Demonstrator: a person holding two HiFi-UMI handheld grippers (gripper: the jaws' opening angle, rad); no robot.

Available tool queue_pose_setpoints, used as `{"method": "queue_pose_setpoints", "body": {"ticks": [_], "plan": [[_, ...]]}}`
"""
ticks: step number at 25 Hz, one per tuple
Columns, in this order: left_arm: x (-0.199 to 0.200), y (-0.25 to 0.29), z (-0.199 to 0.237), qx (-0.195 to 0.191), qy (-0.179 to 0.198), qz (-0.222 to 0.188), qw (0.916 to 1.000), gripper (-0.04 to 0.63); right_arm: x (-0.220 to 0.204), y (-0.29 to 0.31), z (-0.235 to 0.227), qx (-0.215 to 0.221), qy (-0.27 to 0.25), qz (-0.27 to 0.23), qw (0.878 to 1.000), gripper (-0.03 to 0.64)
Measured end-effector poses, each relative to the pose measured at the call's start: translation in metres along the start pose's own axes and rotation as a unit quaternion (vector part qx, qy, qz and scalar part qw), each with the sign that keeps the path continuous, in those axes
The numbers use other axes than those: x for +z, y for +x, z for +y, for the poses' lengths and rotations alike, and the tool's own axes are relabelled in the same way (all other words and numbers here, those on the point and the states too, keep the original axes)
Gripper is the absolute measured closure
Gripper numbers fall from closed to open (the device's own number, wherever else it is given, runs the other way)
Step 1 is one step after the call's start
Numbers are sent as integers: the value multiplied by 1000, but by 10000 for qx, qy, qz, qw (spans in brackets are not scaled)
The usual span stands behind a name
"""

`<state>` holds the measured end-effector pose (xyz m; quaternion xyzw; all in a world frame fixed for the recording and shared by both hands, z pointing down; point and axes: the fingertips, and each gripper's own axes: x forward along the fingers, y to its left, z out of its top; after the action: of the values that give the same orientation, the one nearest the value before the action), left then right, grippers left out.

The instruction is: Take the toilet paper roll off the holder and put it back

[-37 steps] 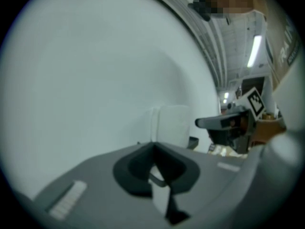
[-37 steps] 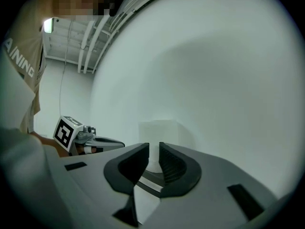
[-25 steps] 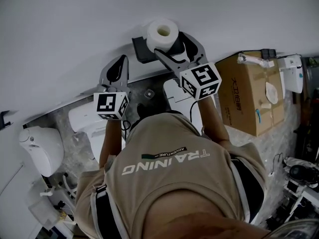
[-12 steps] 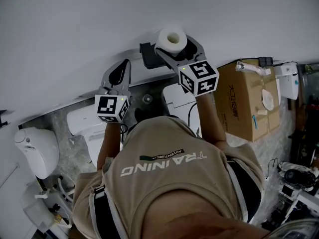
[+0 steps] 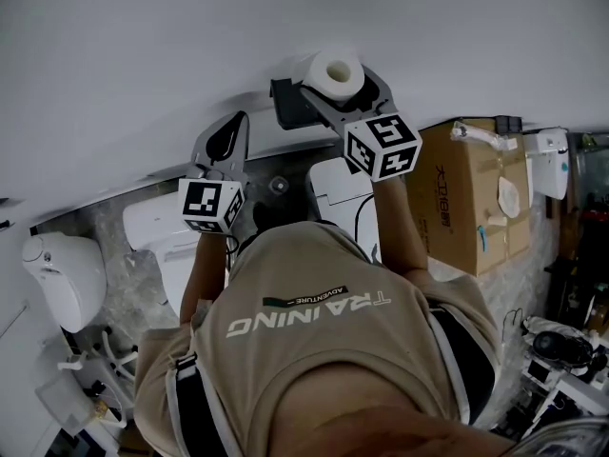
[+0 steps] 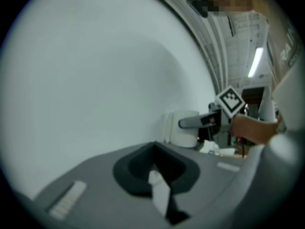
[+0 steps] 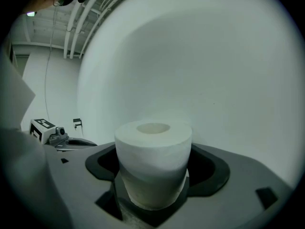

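Since one second ago, the right tool point(image 5: 337, 82) and its load sit further right in the head view. The black holder point(image 5: 288, 105) has shifted the same way, so much of this is head camera motion. Position of the load relative to the holder: unchanged.

Right tool: clamped on the toilet paper roll point(image 7: 152, 159), one jaw on each side of the roll's curved face, dark pads touching the paper. The roll's hollow core faces up in the right gripper view and is open, with nothing through it.

Roll location: off the holder, just to its right in the head view, close to the white wall point(image 5: 190, 46). Contact with the wall cannot be judged.

Left tool point(image 5: 235, 122): jaws together, gripping nothing, held up near the wall, left of and below the holder, apart from it.

Background: cardboard box point(image 5: 471, 193) on the floor at right; white toilet point(image 5: 65, 272) at far left.
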<state>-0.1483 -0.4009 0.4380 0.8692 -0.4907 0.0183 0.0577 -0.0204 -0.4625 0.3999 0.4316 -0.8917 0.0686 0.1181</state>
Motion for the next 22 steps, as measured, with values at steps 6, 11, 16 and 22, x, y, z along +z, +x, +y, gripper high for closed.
{"method": "queue_pose_setpoints", "body": {"ticks": [6,11,16,22], "plan": [[3,-1,-11,-67,30,-7,10000,591,1,-2,0,63,-42,-137,9999,264],[10,-7,-20,-114,119,-42,9999,591,3,-6,2,28,-124,-207,9997,264],[11,-15,-19,-55,155,-42,9999,591,3,-11,8,88,-65,-304,9995,264],[14,-26,-12,-31,185,-32,9998,591,15,-17,16,59,-229,-454,9987,264]]}}
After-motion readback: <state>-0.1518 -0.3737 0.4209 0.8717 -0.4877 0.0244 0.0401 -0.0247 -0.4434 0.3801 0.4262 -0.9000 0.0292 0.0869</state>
